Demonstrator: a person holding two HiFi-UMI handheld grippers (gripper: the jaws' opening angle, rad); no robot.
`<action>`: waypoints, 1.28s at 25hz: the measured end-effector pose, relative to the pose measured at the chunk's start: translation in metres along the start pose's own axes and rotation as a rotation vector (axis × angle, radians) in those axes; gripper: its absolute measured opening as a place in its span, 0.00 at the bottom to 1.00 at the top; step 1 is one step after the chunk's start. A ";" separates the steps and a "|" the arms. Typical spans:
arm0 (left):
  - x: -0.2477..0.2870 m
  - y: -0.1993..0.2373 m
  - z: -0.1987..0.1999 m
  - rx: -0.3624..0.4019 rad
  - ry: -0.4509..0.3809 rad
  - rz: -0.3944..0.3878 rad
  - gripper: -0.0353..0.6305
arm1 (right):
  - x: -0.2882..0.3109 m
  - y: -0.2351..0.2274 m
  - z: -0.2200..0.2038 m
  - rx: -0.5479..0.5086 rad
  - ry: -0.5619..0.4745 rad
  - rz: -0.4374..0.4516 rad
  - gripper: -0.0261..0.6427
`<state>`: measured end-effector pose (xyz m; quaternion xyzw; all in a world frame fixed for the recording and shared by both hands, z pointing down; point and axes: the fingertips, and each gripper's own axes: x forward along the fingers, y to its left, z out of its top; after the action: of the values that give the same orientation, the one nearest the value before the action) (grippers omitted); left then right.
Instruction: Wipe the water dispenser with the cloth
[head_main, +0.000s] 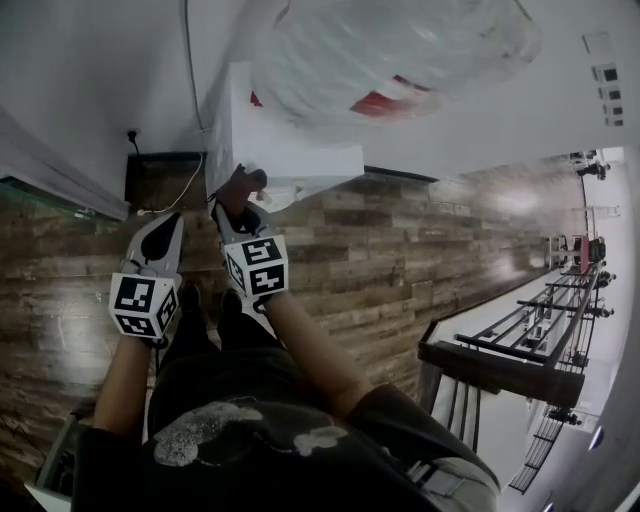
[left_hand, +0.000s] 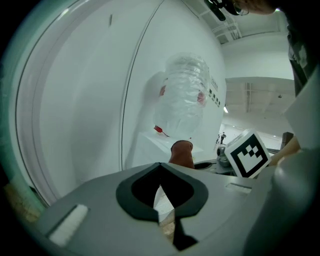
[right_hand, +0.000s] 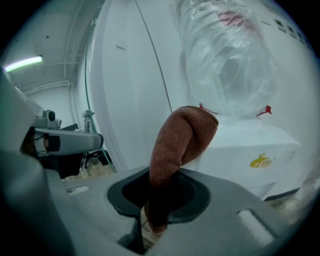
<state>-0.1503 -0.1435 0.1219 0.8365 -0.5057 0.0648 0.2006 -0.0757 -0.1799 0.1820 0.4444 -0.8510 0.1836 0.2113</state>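
The white water dispenser (head_main: 275, 150) stands against the wall with a clear, wrapped bottle (head_main: 395, 50) on top. My right gripper (head_main: 243, 198) is shut on a brown cloth (right_hand: 177, 145), whose free end stands up toward the dispenser's white body (right_hand: 250, 145) and sits at its front edge in the head view. The cloth (left_hand: 182, 153) also shows ahead in the left gripper view. My left gripper (head_main: 160, 240) hangs to the left, short of the dispenser, jaws shut with nothing between them.
A dark cable and socket (head_main: 135, 140) run down the wall left of the dispenser. Wood-pattern floor (head_main: 400, 260) lies below. A metal railing (head_main: 520, 340) runs at the right. A white wall (left_hand: 75, 100) fills the left gripper view.
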 end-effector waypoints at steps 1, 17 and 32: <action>0.003 -0.002 -0.002 0.000 -0.003 0.013 0.08 | 0.006 -0.003 -0.003 -0.003 0.000 0.017 0.13; 0.049 0.030 -0.133 -0.076 0.006 0.078 0.08 | 0.098 -0.029 -0.132 -0.023 0.061 0.082 0.13; 0.136 0.078 -0.329 -0.005 0.005 0.027 0.08 | 0.212 -0.058 -0.331 -0.084 0.123 0.151 0.13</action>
<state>-0.1222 -0.1551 0.4857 0.8289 -0.5167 0.0681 0.2031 -0.0716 -0.1897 0.5795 0.3576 -0.8745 0.1899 0.2672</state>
